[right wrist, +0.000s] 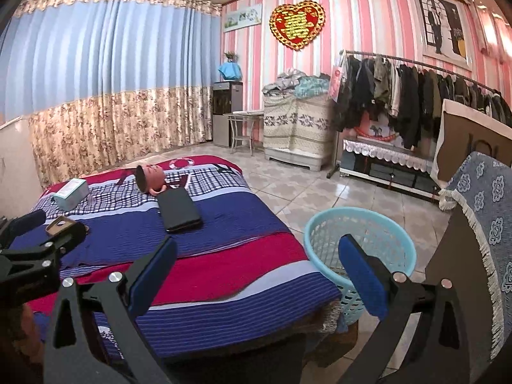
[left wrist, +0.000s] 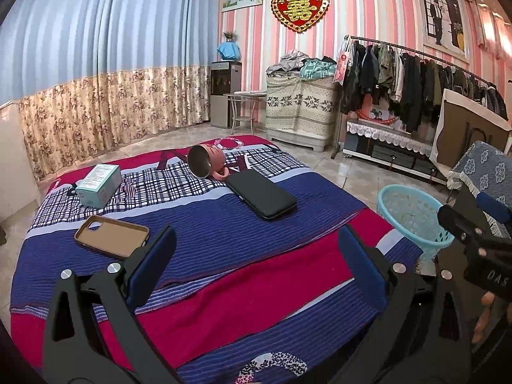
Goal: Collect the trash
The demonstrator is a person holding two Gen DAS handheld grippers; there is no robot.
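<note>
A table covered by a red, blue and checked cloth (left wrist: 224, 243) holds a teal box (left wrist: 99, 185), a tan phone case (left wrist: 112, 235), a black phone-like slab (left wrist: 260, 193) and a pink mug (left wrist: 208, 161) lying on its side. A light blue mesh basket (left wrist: 412, 220) stands on the floor to the right of the table; it also shows in the right wrist view (right wrist: 361, 246). My left gripper (left wrist: 256, 256) is open and empty above the cloth's near part. My right gripper (right wrist: 256, 259) is open and empty, between the table's right edge and the basket.
A chair with a blue patterned cover (right wrist: 486, 211) stands close on the right. A clothes rack (left wrist: 416, 76), a low cabinet (left wrist: 384, 147), a covered chest (left wrist: 300, 108), a water dispenser (left wrist: 224, 92) and a small table (left wrist: 246, 105) line the far wall. Curtains (left wrist: 96, 64) hang on the left.
</note>
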